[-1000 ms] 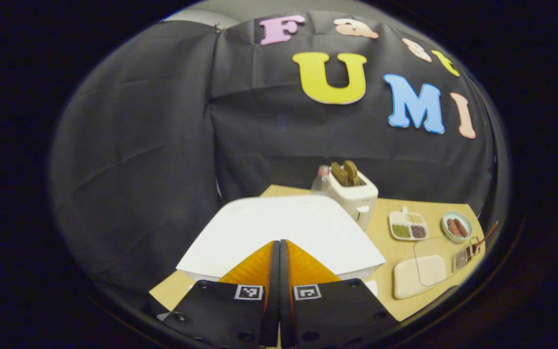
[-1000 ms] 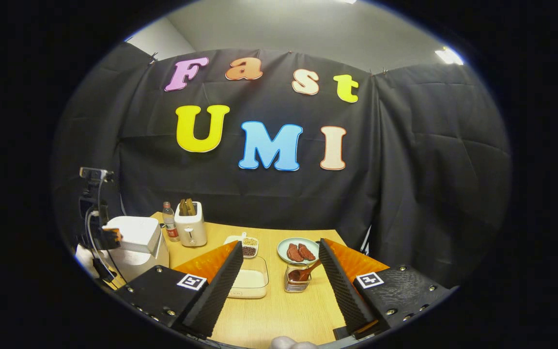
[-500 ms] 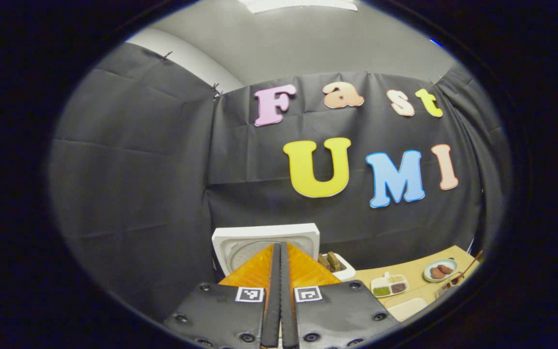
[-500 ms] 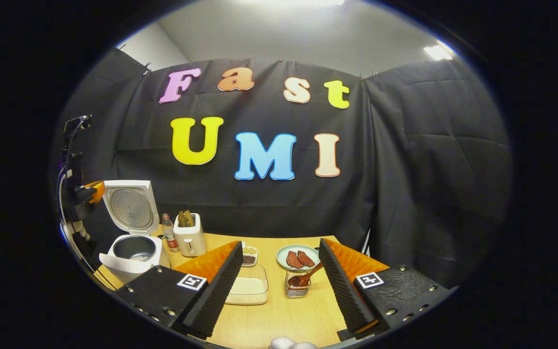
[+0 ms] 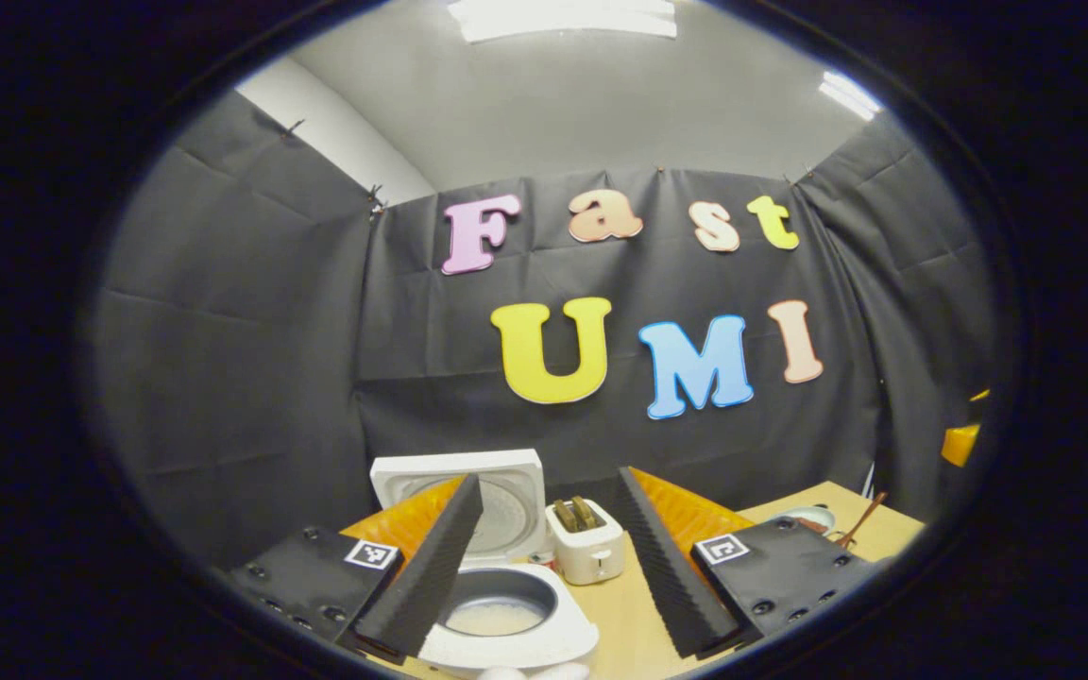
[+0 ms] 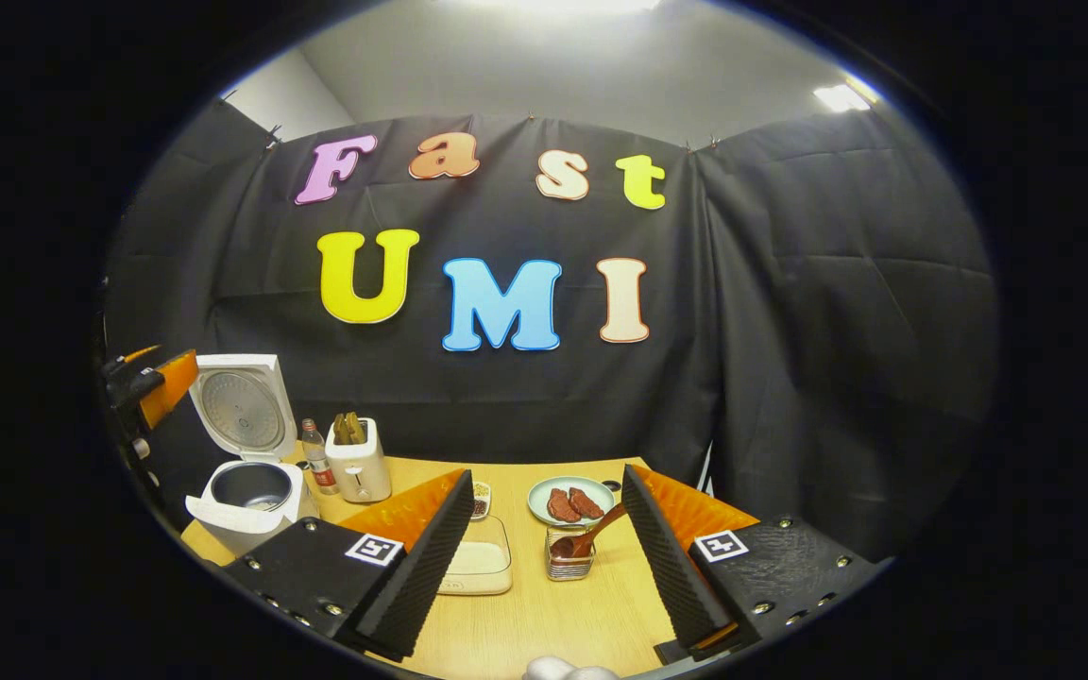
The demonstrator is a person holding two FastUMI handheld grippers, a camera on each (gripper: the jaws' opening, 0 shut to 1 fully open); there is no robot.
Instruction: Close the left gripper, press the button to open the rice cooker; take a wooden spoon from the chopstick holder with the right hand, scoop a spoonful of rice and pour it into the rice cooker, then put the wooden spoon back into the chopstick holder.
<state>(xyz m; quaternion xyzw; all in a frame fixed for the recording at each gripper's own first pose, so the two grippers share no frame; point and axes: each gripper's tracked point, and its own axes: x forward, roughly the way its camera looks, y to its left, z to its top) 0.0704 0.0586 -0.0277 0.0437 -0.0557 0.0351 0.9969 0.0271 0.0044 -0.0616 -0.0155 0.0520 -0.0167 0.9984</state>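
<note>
At the table's left end, the white rice cooker (image 6: 246, 491) now stands with its lid raised upright, and the left gripper (image 5: 549, 557), pressed flat half a second ago, has spread wide above the open pot. Between the right gripper (image 6: 549, 557)'s widely parted, empty fingers, the brown wooden spoon (image 6: 589, 537) leans in the clear glass chopstick holder (image 6: 569, 559), just beside the clear rectangular rice container (image 6: 478, 565). Bare wooden tabletop (image 6: 544, 623) lies open in front of both.
</note>
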